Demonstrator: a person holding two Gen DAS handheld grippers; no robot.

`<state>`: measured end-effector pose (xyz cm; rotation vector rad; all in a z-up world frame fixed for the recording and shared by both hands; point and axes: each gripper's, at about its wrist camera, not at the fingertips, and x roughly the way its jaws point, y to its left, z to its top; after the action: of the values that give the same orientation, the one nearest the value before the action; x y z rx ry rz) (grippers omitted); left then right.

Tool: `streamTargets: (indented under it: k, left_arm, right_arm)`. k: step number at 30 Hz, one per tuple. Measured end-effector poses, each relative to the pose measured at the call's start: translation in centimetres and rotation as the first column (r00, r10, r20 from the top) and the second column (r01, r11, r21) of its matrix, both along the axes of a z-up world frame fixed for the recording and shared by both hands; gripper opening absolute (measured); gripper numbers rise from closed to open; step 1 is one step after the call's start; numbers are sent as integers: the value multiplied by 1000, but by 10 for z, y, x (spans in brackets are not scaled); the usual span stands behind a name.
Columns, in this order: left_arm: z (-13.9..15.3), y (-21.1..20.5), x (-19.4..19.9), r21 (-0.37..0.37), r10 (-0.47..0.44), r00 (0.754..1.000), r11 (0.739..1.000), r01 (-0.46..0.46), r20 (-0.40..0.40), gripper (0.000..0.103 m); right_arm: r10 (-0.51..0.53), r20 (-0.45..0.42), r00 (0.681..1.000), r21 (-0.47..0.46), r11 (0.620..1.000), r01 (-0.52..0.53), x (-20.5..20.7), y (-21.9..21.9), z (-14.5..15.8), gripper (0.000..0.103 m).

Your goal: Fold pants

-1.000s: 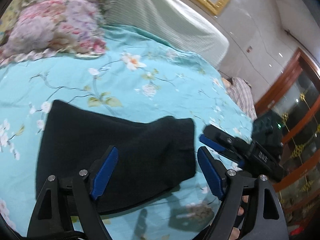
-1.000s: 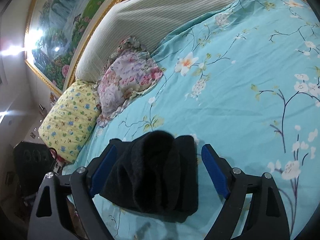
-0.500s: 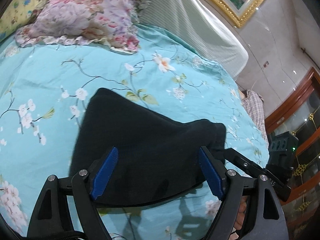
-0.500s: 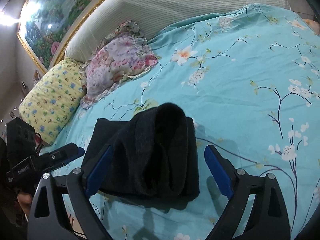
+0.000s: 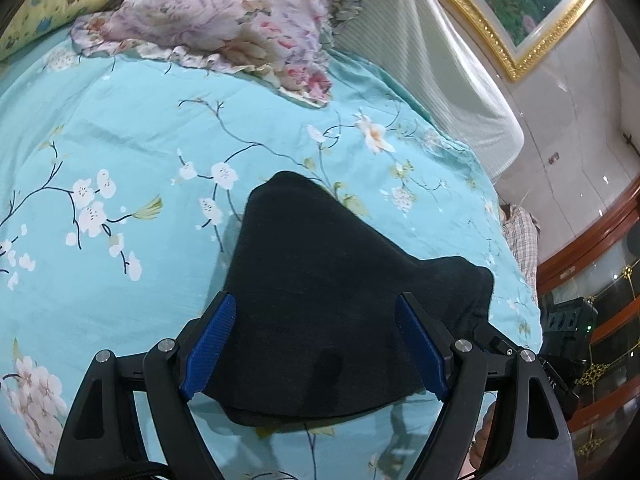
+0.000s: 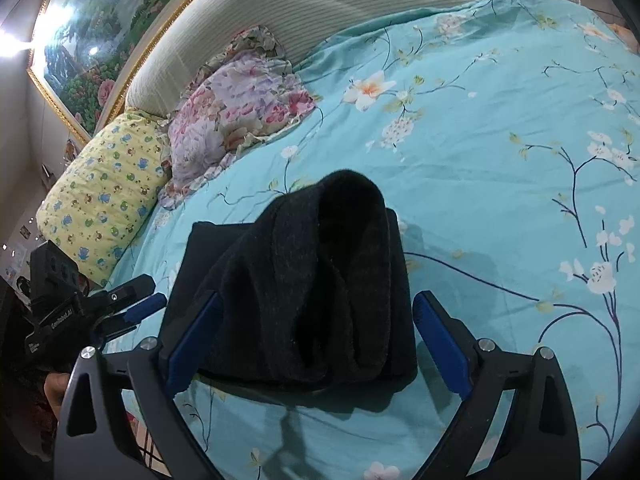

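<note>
We see the black pants (image 5: 340, 300) folded into a compact bundle lying on the bed. From the right wrist view the pants (image 6: 304, 292) show a flat lower layer with a thicker, rumpled fold humped up on top, soft knit-like fabric.

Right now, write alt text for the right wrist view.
Folded black pants lie bunched on a turquoise floral bedspread, between the open blue-padded fingers of the right gripper. The left gripper shows at the left edge, with a pink floral pillow and a yellow pillow behind.
</note>
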<state>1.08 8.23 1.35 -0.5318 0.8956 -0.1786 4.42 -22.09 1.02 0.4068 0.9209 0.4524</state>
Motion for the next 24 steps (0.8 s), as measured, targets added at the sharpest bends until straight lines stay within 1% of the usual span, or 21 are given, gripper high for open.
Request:
streamTargets:
  k: [3,13,21,24]
  left_arm:
    - [-6,3,3,3,8,1000,1000,-8,-12,82]
    - [-28,13,20,-22,18,998,1000,-19,-55,82]
    - [-40,15,29,-51,30,997,998,-33,-73,82]
    - [-42,13,32,-44,28,997,999,-32,-71,82]
  right_arm:
    - [-3,-17,1000,5,1000,3,1,0,-5,95]
    - [15,-70,997,14,1000,-14,12,3,-19,95]
    - [21,-103,994,28,999,-18,18,0,-28,95]
    - [25,-115,993,42,999,-20,20,-1,-30,95]
